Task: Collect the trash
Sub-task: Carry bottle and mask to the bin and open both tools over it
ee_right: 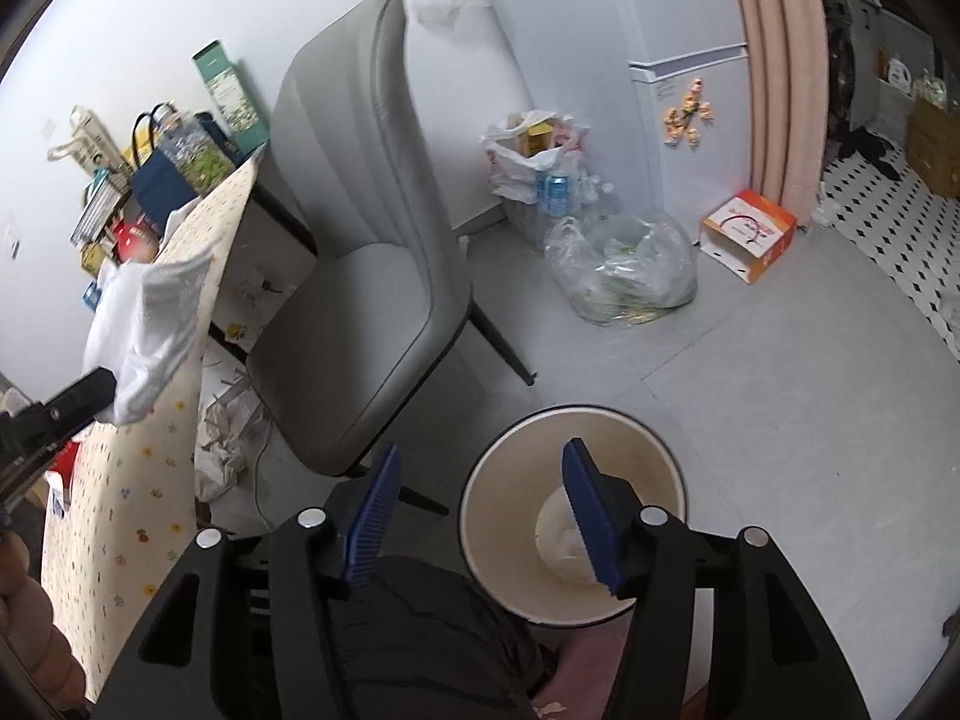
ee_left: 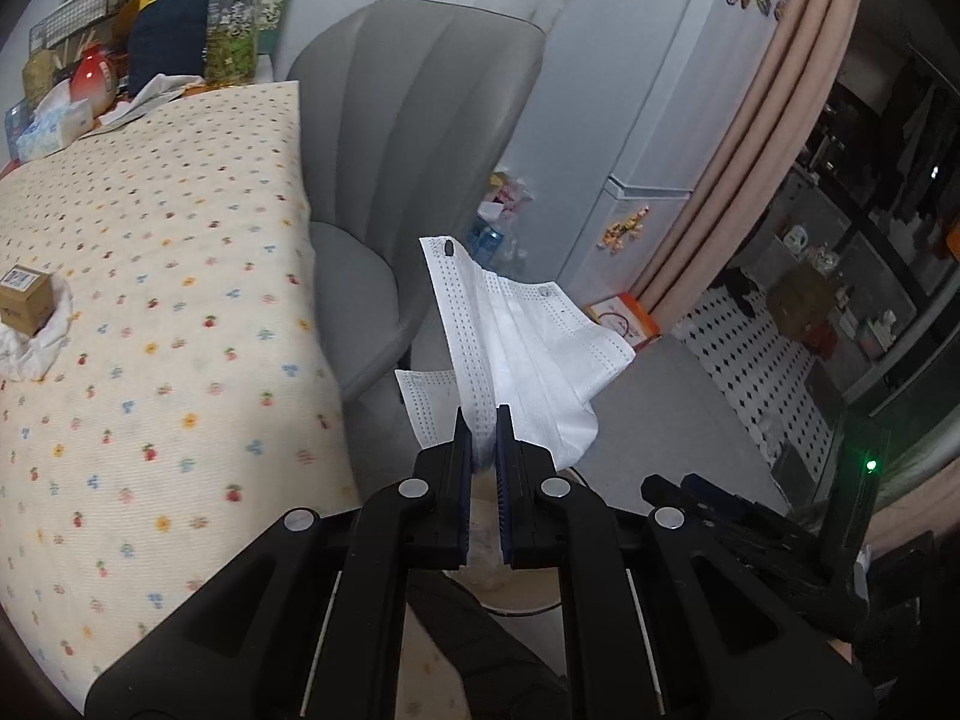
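The left hand-held gripper [ee_left: 486,420] is clamped on a white face mask [ee_left: 528,348], its blue pads pressed together on the mask's lower edge. The mask sticks up and fans out to the right above the jaws, held in the air just off the edge of the desk [ee_left: 180,300] and in front of a grey chair [ee_left: 408,120]. On the desk, at its left edge, a small brown box [ee_left: 24,299] sits on crumpled white tissue [ee_left: 36,348].

The right hand-held gripper [ee_right: 480,510] has its jaws well apart with nothing between them, and it hangs over a round cream bin [ee_right: 498,480] on the floor. Some pale trash [ee_right: 561,540] lies at the bottom of the bin. From this view the mask shows at the far left beside the desk.
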